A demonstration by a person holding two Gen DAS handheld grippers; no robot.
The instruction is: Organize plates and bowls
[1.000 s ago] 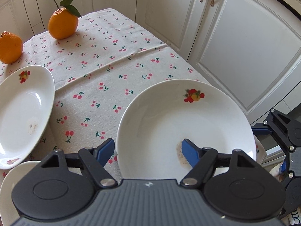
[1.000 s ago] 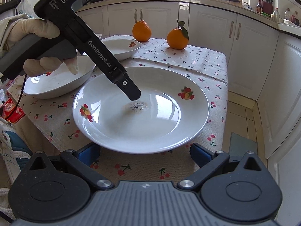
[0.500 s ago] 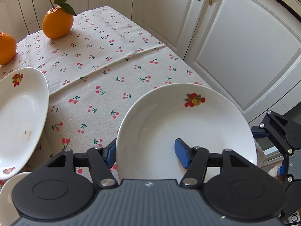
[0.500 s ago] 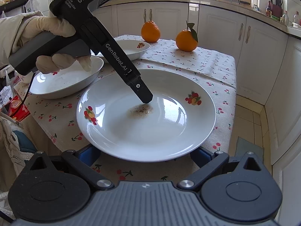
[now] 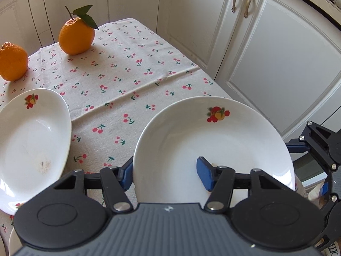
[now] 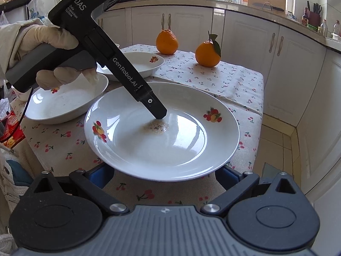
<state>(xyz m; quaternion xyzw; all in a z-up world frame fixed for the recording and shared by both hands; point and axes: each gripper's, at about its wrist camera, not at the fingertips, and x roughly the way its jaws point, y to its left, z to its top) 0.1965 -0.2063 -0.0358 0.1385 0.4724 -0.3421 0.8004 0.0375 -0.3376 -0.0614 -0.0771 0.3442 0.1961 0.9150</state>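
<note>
Cherry-print cloth: L tongs clamp plate rim; only R view shows R tongs spread apart under it.

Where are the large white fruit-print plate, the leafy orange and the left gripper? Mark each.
large white fruit-print plate (image 6: 149,149), right wrist view, bare inner well.
leafy orange (image 5: 76,36), left wrist view, front skin.
left gripper (image 5: 165,173), left wrist view, between fingertips.

Three white dishes stand on the cherry-print tablecloth: one large plate near the front edge, one bowl at the left edge, and one smaller dish behind it. Two oranges sit toward the far edge, one with a leaf. Two grippers are in view.
</note>
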